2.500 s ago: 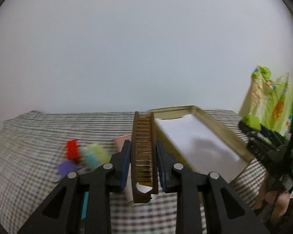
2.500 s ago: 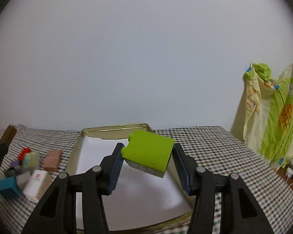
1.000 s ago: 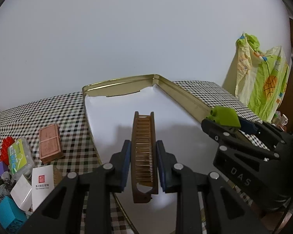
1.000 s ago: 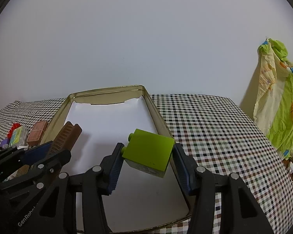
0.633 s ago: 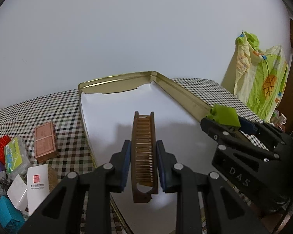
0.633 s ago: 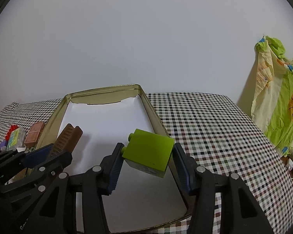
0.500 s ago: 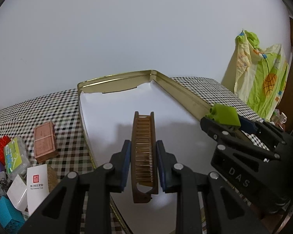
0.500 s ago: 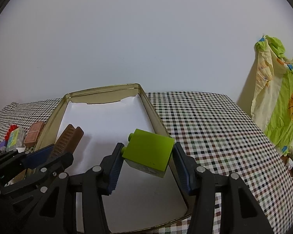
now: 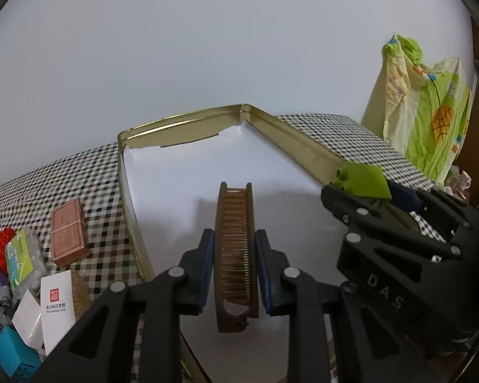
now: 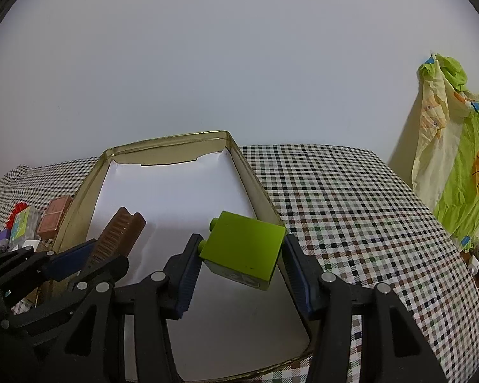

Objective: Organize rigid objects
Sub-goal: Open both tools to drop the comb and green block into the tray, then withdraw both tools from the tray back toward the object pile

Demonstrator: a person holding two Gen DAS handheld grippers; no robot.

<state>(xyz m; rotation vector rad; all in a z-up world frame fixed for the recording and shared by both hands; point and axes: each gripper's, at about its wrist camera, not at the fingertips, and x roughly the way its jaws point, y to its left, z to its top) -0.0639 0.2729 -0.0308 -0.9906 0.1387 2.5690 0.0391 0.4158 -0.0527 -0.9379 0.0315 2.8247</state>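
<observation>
left gripper [image 9: 234, 266]: clamped on brown plastic comb [image 9: 235, 255], held lengthwise, teeth up, above the tin's white liner
right gripper [image 10: 242, 268]: clamped on lime-green toy block [image 10: 244, 252], tilted, over the tin's right side
tin: gold rectangular metal tin [image 10: 166, 143] on checked tablecloth [image 10: 351, 198]
left of tin: pink flat box [image 9: 68, 228], white card [image 9: 56, 303], small blocks
</observation>
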